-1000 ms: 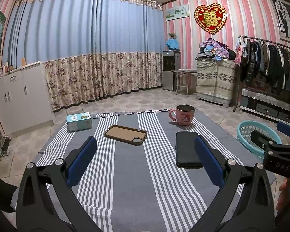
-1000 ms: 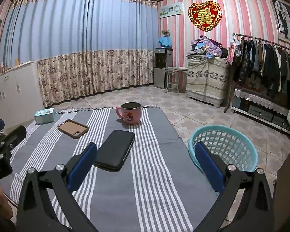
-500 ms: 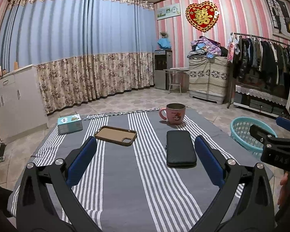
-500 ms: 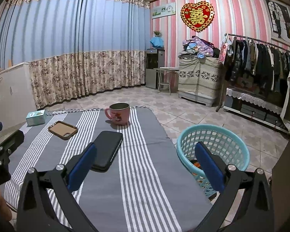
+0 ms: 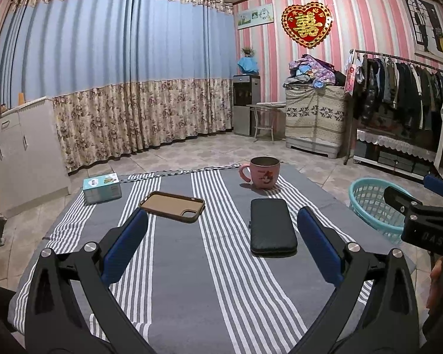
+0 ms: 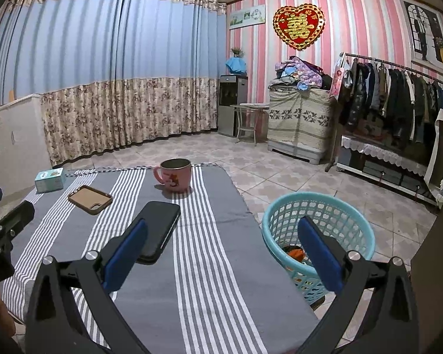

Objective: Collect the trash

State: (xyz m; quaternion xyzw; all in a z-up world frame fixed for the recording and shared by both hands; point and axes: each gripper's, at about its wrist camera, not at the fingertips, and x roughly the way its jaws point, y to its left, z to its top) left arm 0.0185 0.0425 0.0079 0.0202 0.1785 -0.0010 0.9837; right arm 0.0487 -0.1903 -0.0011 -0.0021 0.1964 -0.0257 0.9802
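A turquoise plastic basket (image 6: 319,230) stands on the floor to the right of the table, with orange and dark scraps (image 6: 295,254) in its bottom; it also shows in the left wrist view (image 5: 375,206). My left gripper (image 5: 221,242) is open and empty above the striped tablecloth (image 5: 192,280). My right gripper (image 6: 221,250) is open and empty over the table's right edge, next to the basket. On the cloth lie a black phone (image 5: 272,226), a brown phone case (image 5: 172,206), a pink mug (image 5: 262,172) and a small teal box (image 5: 102,188).
White cabinets (image 5: 17,153) stand at the left. A clothes rack (image 6: 398,94), a covered chest piled with clothes (image 6: 298,124) and a water dispenser (image 6: 231,104) line the far right wall. Tiled floor lies beyond the table.
Both grippers have drawn back and risen a little, so the table objects sit farther off. The right view has swung right, showing more of the basket and its contents.
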